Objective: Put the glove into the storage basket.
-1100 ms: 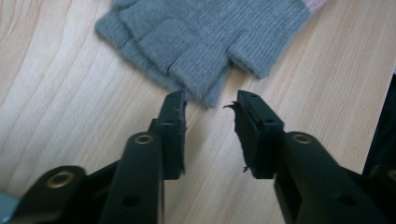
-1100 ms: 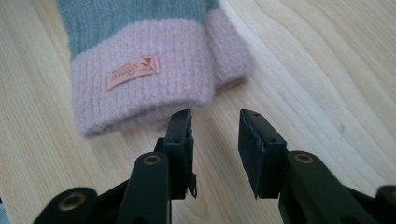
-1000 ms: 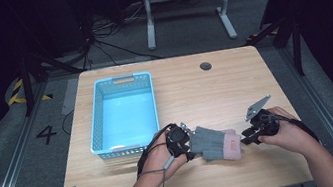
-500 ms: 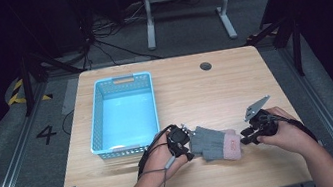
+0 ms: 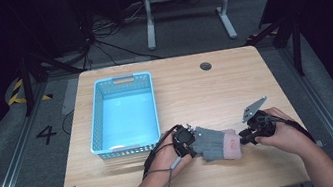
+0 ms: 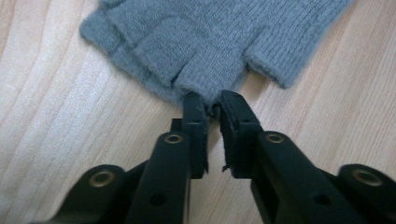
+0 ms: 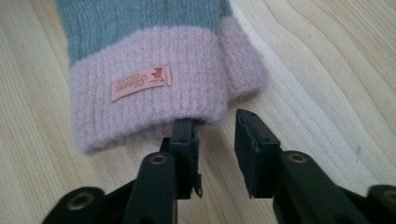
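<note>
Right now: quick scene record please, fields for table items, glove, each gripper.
items: basket, glove, both on table
glove: grey with pink cuff, flat on the wood, right of the basket
basket: blue, nothing seen inside
left gripper: jaws just closing, pinched on the glove's finger end
right gripper: jaws just closing, gap remains; one finger tucked under the cuff edge, other clear of it

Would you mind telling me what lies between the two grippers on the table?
In the high view, a grey knitted glove with a pink cuff lies between the left gripper and right gripper.
</note>
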A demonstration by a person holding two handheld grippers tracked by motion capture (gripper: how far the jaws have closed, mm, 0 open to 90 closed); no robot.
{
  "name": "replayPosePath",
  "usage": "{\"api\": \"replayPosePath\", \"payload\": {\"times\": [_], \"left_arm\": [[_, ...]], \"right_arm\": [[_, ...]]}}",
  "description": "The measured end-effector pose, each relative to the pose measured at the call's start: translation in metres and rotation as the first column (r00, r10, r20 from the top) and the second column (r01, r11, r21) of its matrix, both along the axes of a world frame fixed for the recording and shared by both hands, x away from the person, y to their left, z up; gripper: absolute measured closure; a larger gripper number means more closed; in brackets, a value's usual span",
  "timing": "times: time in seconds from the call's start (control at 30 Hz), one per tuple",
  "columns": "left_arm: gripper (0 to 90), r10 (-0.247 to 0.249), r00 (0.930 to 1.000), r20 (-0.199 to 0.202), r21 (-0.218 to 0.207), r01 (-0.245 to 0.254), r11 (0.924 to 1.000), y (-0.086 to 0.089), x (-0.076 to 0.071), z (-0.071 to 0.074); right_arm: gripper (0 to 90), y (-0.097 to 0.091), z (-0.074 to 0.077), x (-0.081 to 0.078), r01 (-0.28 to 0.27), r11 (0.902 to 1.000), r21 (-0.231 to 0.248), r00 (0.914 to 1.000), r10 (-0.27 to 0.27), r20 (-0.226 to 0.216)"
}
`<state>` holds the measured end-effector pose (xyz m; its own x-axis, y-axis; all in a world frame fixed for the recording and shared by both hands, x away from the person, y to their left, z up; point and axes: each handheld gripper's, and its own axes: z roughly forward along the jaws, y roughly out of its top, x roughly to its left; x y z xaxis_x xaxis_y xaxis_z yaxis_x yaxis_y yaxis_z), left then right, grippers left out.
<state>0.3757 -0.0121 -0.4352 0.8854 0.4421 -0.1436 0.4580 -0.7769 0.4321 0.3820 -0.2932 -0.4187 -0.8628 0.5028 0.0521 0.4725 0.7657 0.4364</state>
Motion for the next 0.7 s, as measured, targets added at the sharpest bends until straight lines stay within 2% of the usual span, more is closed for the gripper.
{"api": "replayPosePath", "payload": {"times": [0.03, 0.1, 0.17, 0.43, 0.5, 0.7], "left_arm": [[85.6, 0.0, 1.0, 0.0, 0.0, 0.0, 1.0, 0.0, 0.0, 0.0], [88.2, 0.009, 1.0, -0.003, 0.017, -0.009, 0.9998, -0.002, -0.001, -0.001], [88.9, 0.006, 1.0, 0.007, 0.028, -0.007, 0.9996, -0.003, -0.001, 0.0], [89.4, 0.008, 0.9995, 0.03, 0.011, -0.008, 0.9999, 0.0, -0.007, 0.009], [89.4, 0.005, 0.9994, 0.035, 0.006, -0.006, 1.0, 0.0, -0.01, 0.013], [89.4, -0.001, 0.9994, 0.035, 0.002, 0.001, 1.0, 0.002, -0.016, 0.019]], "right_arm": [[74.9, 0.0, 0.0, 0.0, 0.0, 1.0, 0.0, 1.0, 0.0, 0.0], [82.8, 0.002, 0.002, -0.001, 0.005, 0.9999, -0.009, 1.0, -0.005, -0.001], [86.2, 0.003, 0.004, -0.002, 0.022, 0.9997, -0.014, 0.9998, -0.022, -0.001], [87.8, 0.003, 0.015, -0.003, 0.047, 0.9987, 0.02, 0.9989, -0.047, 0.006], [87.8, 0.002, 0.021, -0.001, 0.052, 0.9982, 0.03, 0.9984, -0.052, 0.022], [87.9, 0.004, 0.024, 0.005, 0.057, 0.9975, 0.041, 0.9977, -0.059, 0.035]]}}
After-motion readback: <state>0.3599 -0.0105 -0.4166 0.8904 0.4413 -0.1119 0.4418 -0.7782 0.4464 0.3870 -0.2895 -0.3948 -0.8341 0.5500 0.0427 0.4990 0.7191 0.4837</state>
